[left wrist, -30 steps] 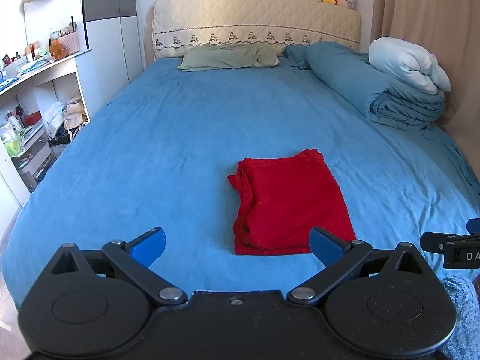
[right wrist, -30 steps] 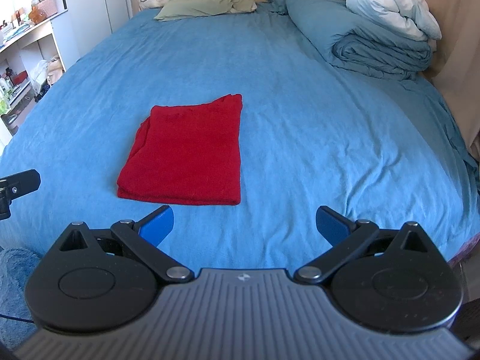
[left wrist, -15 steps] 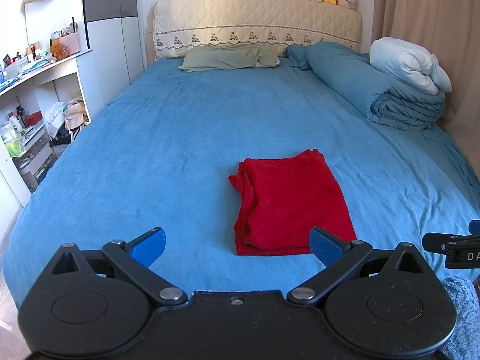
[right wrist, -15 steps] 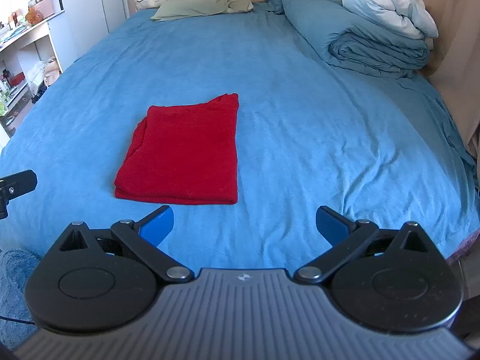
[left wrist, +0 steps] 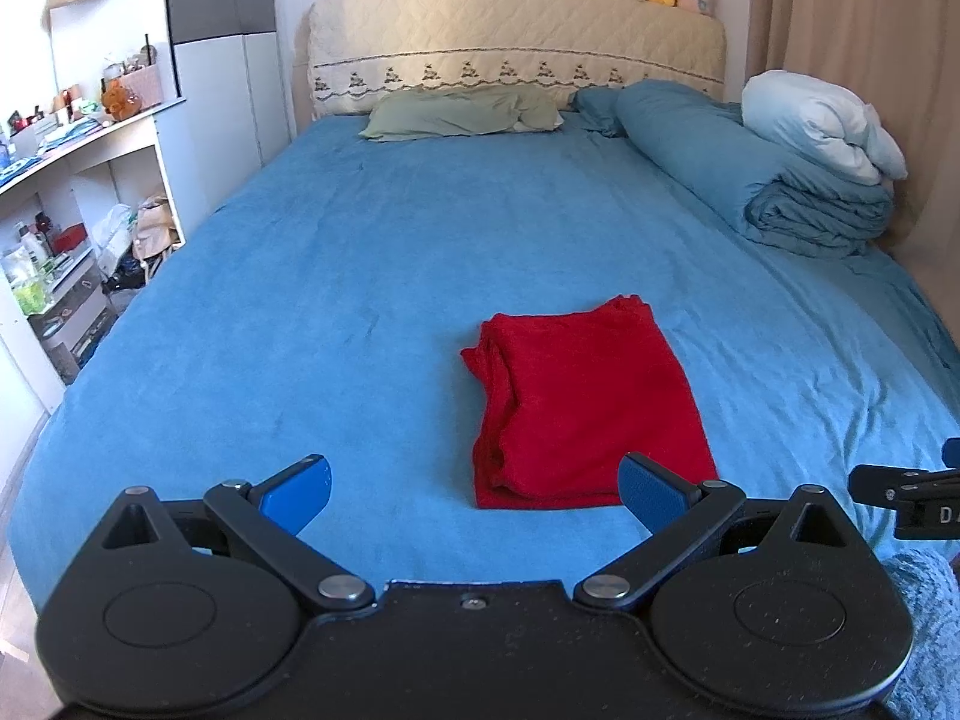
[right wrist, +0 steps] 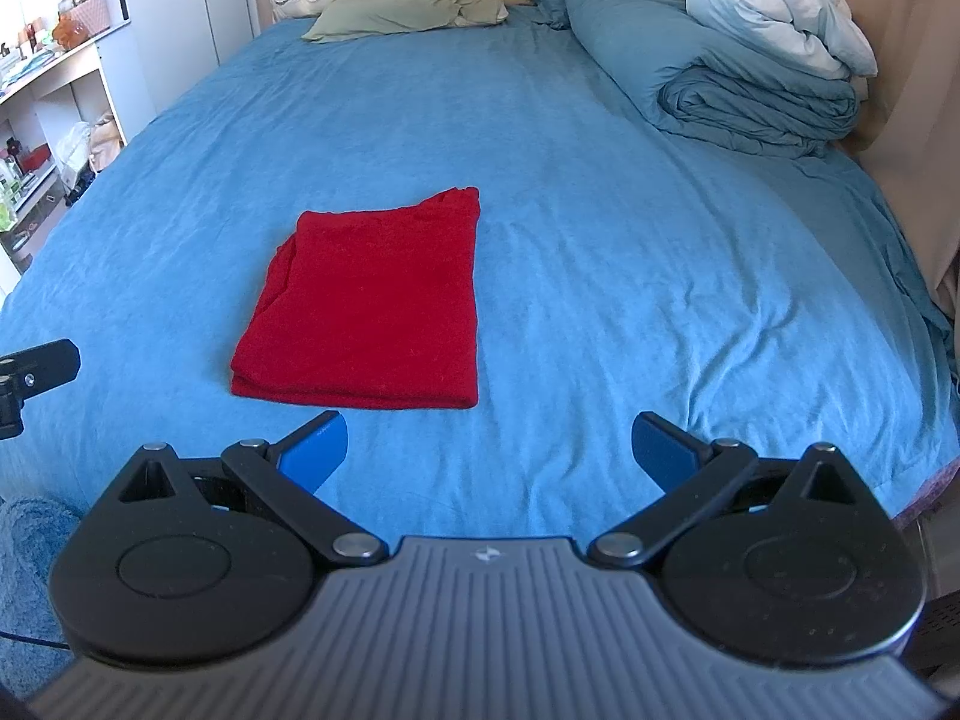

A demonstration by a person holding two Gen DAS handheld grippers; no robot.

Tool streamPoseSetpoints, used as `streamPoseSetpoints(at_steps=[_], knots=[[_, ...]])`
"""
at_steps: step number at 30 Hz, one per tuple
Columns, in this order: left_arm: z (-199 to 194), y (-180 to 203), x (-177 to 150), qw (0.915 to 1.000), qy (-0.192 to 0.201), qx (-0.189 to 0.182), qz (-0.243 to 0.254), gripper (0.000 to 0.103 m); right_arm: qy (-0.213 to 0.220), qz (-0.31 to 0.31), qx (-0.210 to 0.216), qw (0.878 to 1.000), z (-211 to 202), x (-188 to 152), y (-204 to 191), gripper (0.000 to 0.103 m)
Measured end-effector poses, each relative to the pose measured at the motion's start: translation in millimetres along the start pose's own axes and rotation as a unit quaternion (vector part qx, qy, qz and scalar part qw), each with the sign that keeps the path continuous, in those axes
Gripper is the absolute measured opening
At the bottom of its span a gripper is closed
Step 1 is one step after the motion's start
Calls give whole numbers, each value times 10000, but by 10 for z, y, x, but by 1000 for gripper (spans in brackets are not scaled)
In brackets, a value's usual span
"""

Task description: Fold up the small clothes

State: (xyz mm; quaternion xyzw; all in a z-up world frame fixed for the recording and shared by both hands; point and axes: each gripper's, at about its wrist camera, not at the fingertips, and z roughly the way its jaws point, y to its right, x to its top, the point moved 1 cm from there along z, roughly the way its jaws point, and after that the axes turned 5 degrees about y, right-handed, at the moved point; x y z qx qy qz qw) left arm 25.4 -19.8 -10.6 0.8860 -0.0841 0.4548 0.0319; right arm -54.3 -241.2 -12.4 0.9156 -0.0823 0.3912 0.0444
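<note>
Bed (left wrist: 360, 276): folded red garment (left wrist: 585, 408), long axis twd headboard (left wrist: 516, 54).

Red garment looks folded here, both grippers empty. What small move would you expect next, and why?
Probably nothing more on the cloth: keep both grippers back. The red garment already lies as a compact folded rectangle on the blue bedsheet, and the left gripper and right gripper stand open, short of it, touching nothing.
</note>
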Motion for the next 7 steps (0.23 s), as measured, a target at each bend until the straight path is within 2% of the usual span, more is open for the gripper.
streamPoseSetpoints(at_steps=[4,7], knots=[[-25,39,-14,9996,158,184,162,103,11,-3,-3,10000,-12,1,-18,103],[-19,33,-13,9998,153,77,86,103,12,8,-1,10000,-11,2,-14,103]])
